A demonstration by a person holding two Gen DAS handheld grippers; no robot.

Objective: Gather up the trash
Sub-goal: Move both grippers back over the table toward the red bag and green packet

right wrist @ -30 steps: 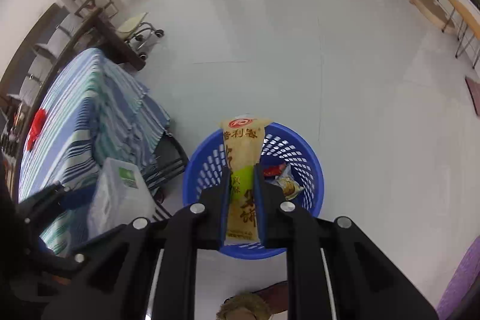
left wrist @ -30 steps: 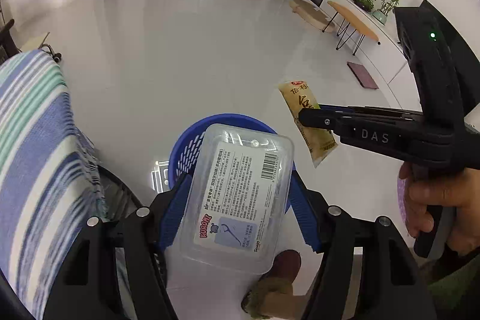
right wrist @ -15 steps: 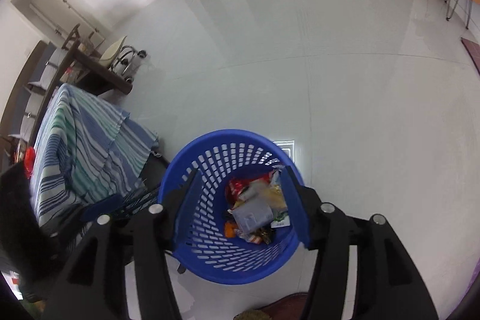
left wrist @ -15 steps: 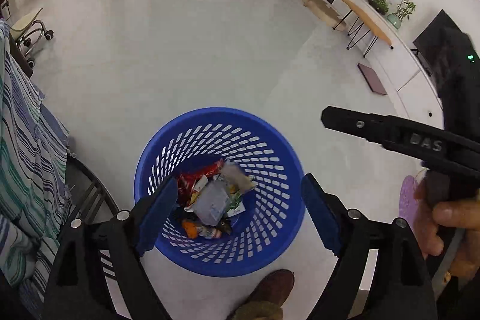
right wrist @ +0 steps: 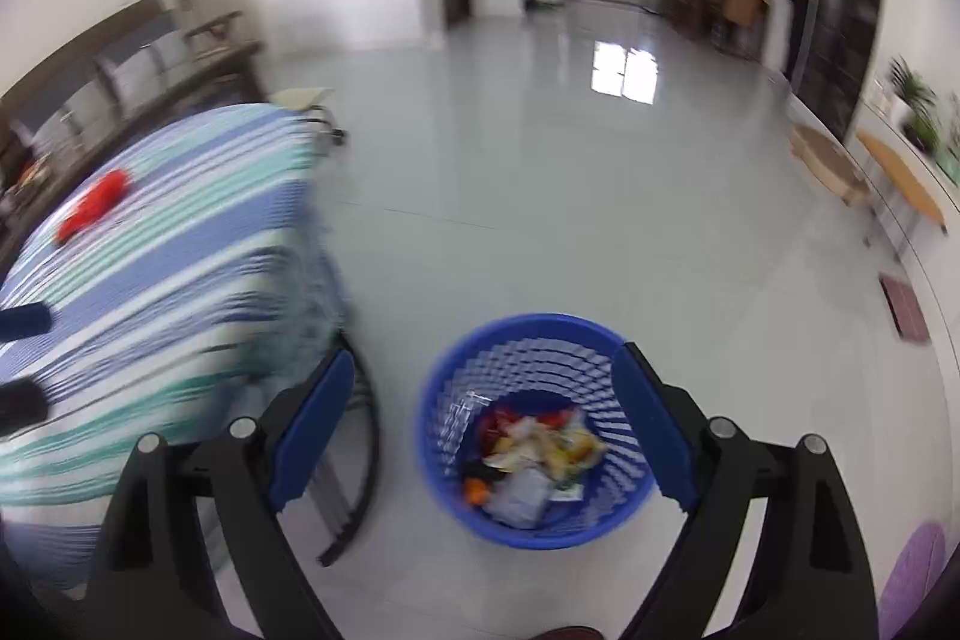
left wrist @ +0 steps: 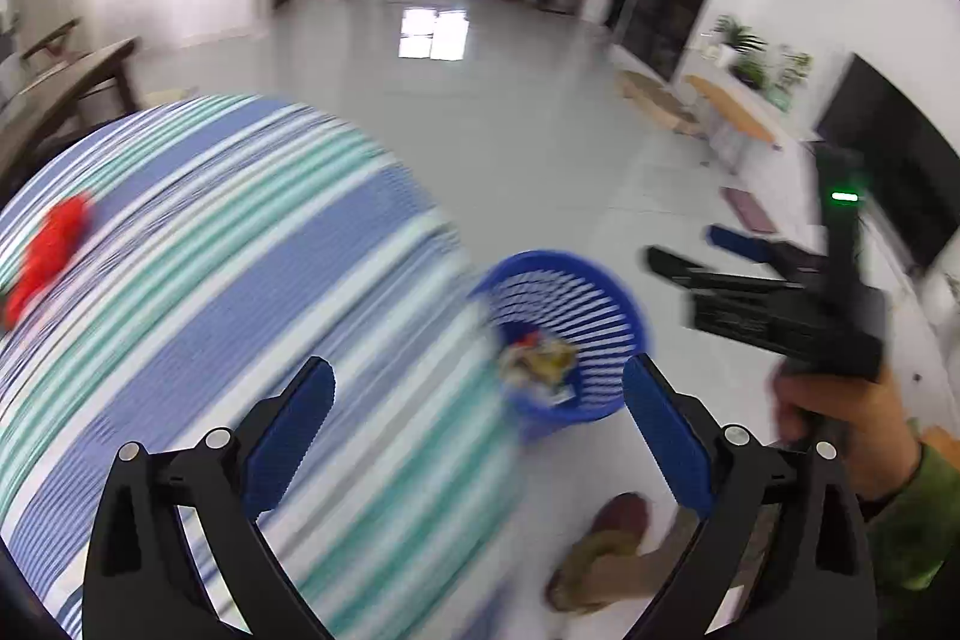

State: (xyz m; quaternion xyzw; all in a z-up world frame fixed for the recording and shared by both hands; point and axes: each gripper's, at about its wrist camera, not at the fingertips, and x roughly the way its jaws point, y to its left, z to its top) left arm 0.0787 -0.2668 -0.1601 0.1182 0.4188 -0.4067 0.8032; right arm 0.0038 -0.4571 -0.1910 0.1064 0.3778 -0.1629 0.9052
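both claws stand spread and empty: the left gripper (left wrist: 477,436) over the striped tablecloth (left wrist: 198,292), the right gripper (right wrist: 483,436) above the blue basket (right wrist: 534,532) on the floor (wrappers (right wrist: 534,454) piled inside). farther off, a red wrapper (left wrist: 45,259) lies on the cloth, likely the next pick.

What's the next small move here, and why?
Probably carry the left gripper across the striped tablecloth toward the red item. Both sets of jaws stand wide open and empty, the blue basket on the floor already holds wrappers, and that red piece is the only loose thing seen on the cloth. Blur hides what it is. The right gripper hangs over the basket.
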